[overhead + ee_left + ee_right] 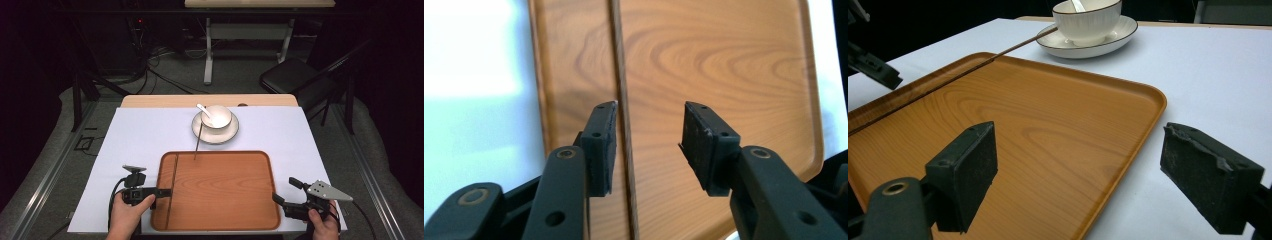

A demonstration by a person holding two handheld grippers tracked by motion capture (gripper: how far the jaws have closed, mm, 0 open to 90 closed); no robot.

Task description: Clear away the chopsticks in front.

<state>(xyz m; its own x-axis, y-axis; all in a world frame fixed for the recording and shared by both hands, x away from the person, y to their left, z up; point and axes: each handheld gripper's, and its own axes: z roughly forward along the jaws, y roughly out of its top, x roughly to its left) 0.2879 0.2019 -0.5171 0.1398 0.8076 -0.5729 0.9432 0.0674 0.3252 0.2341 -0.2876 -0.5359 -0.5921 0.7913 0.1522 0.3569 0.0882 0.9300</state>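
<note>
On the white sheet [150, 140] that covers the table lies a wooden tray [225, 195], wide and shallow, its raised rim running all round. Beyond its far edge stands a white bowl [219, 116] on a dark-rimmed saucer [216, 134], with a white spoon [204, 111] leaning inside the bowl.

Two thin brown chopsticks show. One chopstick [173, 190] lies in the tray close to its left rim, running from near edge to far edge — in the left gripper view it passes just beside the inner face of that gripper's left jaw. The other chopstick [198, 140] rests with its far end on the saucer and its near end down in the tray.

The left gripper [162, 192] reaches over the tray's left rim, held in the person's left hand [129, 212]. Its jaws stand apart with the lying chopstick between them, nearer one jaw; they do not pinch it.

The right gripper [286, 192], in the person's right hand [325, 225], sits at the tray's near right corner with the grey plate on top. Its jaws are spread wide and hold nothing — in the right gripper view one jaw is over the tray, the other over the white sheet, with the tray's rim between them.
</note>
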